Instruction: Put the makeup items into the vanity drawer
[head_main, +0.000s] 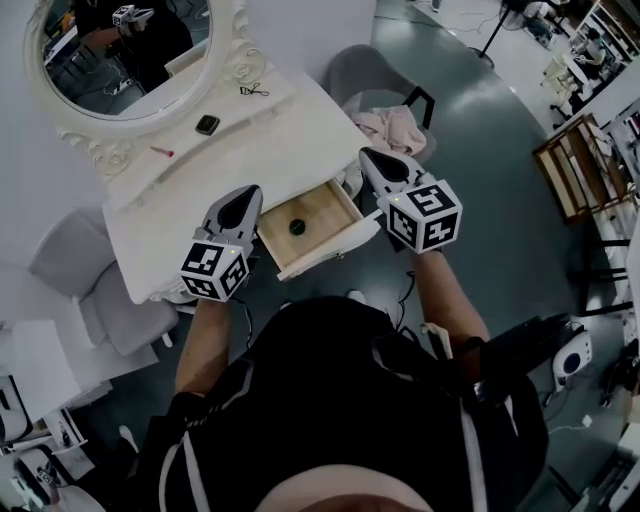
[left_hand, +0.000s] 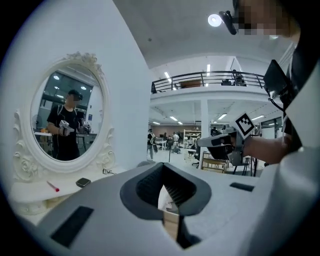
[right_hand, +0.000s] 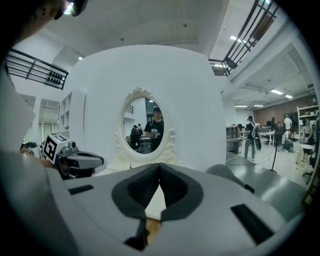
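The white vanity table (head_main: 290, 140) has its wooden drawer (head_main: 322, 205) pulled open, and a small round dark item (head_main: 297, 227) lies inside. On the tabletop lie a dark square compact (head_main: 207, 125), a pink-red stick (head_main: 162, 152) and a small metal tool (head_main: 253, 91). My left gripper (head_main: 243, 203) hovers at the drawer's left side, shut and empty. My right gripper (head_main: 376, 160) hovers at the drawer's right side, also shut and empty. The left gripper view shows the compact (left_hand: 83, 182), the stick (left_hand: 52, 186) and the right gripper (left_hand: 225, 145) beyond the left gripper (left_hand: 163, 169).
An oval white-framed mirror (head_main: 120, 50) stands at the back of the table. A grey chair with pink cloth (head_main: 395, 125) stands to the right, a grey seat (head_main: 70, 265) to the left. A wooden rack (head_main: 575, 165) is far right.
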